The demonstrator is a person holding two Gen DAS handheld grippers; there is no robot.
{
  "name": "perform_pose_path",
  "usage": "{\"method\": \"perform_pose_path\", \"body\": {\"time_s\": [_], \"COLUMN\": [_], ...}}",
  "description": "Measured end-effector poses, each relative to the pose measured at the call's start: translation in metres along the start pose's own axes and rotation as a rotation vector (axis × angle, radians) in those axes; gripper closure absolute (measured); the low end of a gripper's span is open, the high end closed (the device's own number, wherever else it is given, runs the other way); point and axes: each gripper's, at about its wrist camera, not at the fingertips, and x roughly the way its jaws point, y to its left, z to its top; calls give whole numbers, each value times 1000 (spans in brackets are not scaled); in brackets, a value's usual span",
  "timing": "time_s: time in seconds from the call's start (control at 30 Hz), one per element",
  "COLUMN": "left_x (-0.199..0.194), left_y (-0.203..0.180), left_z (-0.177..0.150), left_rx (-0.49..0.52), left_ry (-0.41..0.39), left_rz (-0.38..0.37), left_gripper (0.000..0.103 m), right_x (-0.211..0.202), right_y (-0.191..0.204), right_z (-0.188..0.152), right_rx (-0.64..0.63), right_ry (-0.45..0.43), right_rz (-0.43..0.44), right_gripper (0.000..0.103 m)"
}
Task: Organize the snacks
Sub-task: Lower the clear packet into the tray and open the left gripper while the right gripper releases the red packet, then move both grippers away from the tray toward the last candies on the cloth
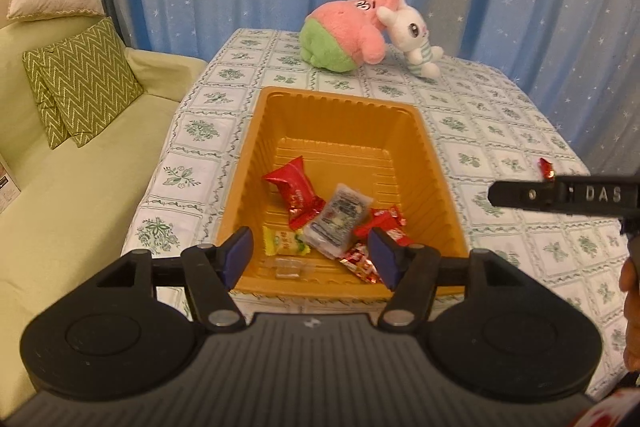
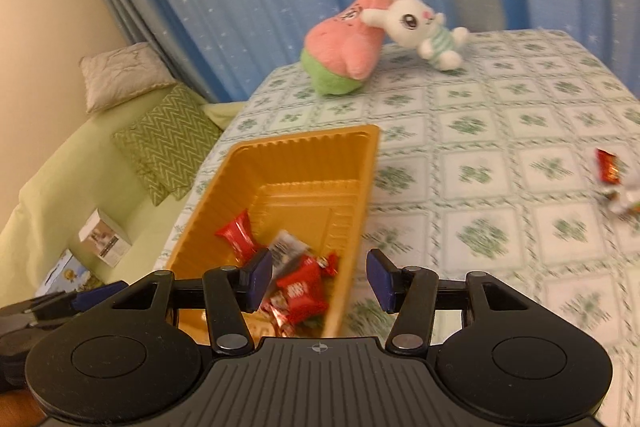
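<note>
An orange plastic tray [image 1: 340,97] stands on the green-patterned tablecloth [image 1: 500,131]. Several snacks lie at its near end: a red packet [image 1: 294,187], a grey clear packet [image 1: 338,219], a yellow-green one [image 1: 286,243] and red wrappers [image 1: 384,223]. My left gripper [image 1: 311,253] hovers open over that near end with nothing between its blue pads. My right gripper [image 2: 320,277] is open and empty above the tray's [image 2: 304,137] right wall, with a red packet [image 2: 302,291] lying below it. A red candy [image 2: 608,165] and a pale packet [image 2: 624,201] lie loose on the cloth at the right.
A pink-and-green plush [image 1: 344,35] and a white bunny plush [image 1: 412,35] sit at the table's far edge before a blue curtain. A green sofa with zigzag cushions [image 1: 84,83] runs along the left; small boxes [image 2: 104,235] rest on it.
</note>
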Motion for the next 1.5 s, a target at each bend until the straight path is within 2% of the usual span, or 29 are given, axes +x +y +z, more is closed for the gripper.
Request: {"method": "perform_pose_path", "body": {"time_s": [0.27, 0.67, 0.9, 1.5], "left_x": [-39, -80, -88, -77], "left_y": [-28, -70, -93, -160], "left_z": [-7, -15, -19, -18], "left_rx": [0, 8, 28, 106], "left_ry": [-26, -59, -64, -42], "left_rz": [-24, -60, -81, -173], "left_gripper": [31, 23, 19, 19], "right_x": [-53, -119, -149, -198], "right_y": [-4, -16, -34, -100], "right_z": [-22, -46, -53, -61], "right_rx": [-6, -32, -26, 78], "right_ry": [-12, -59, -85, -138], "right_rz": [-61, -143, -189, -296], "right_gripper": [50, 50, 50, 48]}}
